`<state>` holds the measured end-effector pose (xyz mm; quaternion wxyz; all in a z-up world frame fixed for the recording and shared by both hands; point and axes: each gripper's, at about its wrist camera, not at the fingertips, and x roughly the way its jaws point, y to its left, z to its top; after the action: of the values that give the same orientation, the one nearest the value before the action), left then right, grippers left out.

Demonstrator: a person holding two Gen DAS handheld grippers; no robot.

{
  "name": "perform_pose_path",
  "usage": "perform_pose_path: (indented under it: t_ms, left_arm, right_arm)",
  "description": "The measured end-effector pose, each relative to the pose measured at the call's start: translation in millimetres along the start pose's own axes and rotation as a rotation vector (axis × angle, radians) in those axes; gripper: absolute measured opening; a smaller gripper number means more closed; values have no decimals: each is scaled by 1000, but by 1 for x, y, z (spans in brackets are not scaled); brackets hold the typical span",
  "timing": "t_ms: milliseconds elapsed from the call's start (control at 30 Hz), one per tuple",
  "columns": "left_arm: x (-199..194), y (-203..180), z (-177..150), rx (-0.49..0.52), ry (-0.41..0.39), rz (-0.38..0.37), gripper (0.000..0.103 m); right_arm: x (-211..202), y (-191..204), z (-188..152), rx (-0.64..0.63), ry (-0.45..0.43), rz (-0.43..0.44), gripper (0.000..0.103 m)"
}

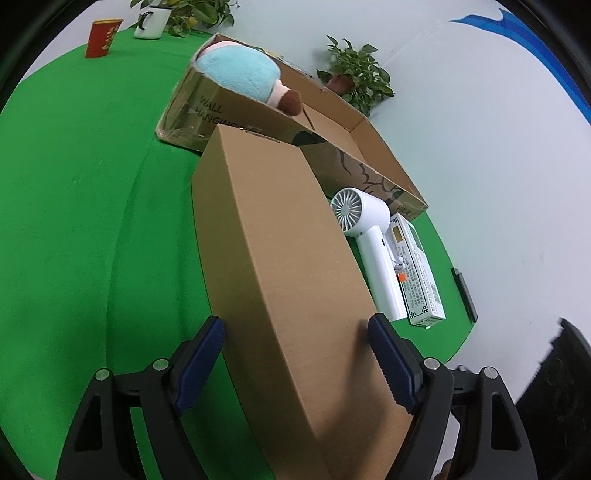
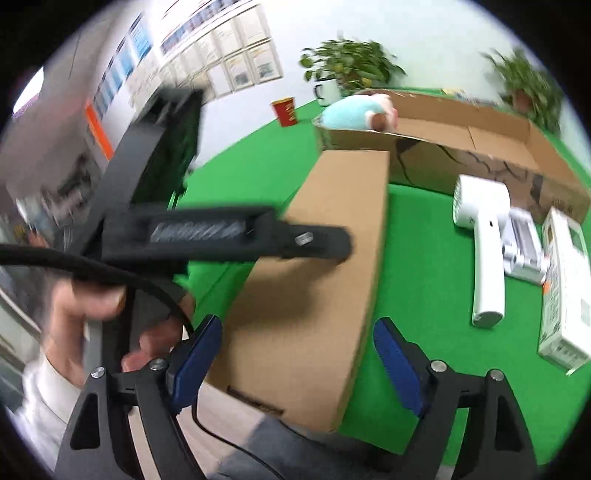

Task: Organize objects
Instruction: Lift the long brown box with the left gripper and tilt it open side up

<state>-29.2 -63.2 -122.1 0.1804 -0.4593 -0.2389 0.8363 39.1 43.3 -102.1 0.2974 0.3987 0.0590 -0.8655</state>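
The table cover [image 1: 74, 184] is bright green. The closed box [image 1: 288, 280] is plain tan cardboard. The open tray box [image 1: 369, 173] is brown, with dark lettering and black branch-like drawings on its side. The plush toy [image 1: 240, 74] is pale blue with a pink band and a brown tip. The hair dryer [image 1: 369, 236] is white with a grey grille. The small carton [image 1: 417, 273] is white with green-bordered print and an orange spot. The cup [image 1: 103, 37] is red with gold print. The mug [image 1: 151, 22] is white. The pads [image 1: 391, 365] are dark blue on black frames.
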Motion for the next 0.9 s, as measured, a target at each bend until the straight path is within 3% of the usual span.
perform_pose_path:
  t_ms: [133,267,400,633,700,800,833,900]
  left_arm:
    - [-1,-1,0,-1,4,-8,73]
    - [-3,0,-2,0,-4,-22,71]
    - [-6,3,-5,-9,-11,-43,71]
    - [-13,11,-3,-38,-24,-62,79]
    - [-14,11,-2,-40,-27,-62,81]
    - [-16,5,-2,-22,-28,-57,76]
    - [-18,0,-2,-3,-40,-48,69]
    - [-20,-7,-1,25,-49,-18,67]
  right_arm:
    - [7,17,-3,-104,17,-76,96]
    - [10,23,-7,-128,18,-121,97]
    - [9,16,-7,-83,-10,-102,96]
    - [1,-11,-2,99,-44,40,95]
    - [0,-22,-2,173,-51,121,95]
    - [2,-37,-6,295,-51,257,95]
    - [3,-40,-8,314,-54,281,95]
    - [5,-42,-10,325,-54,308,95]
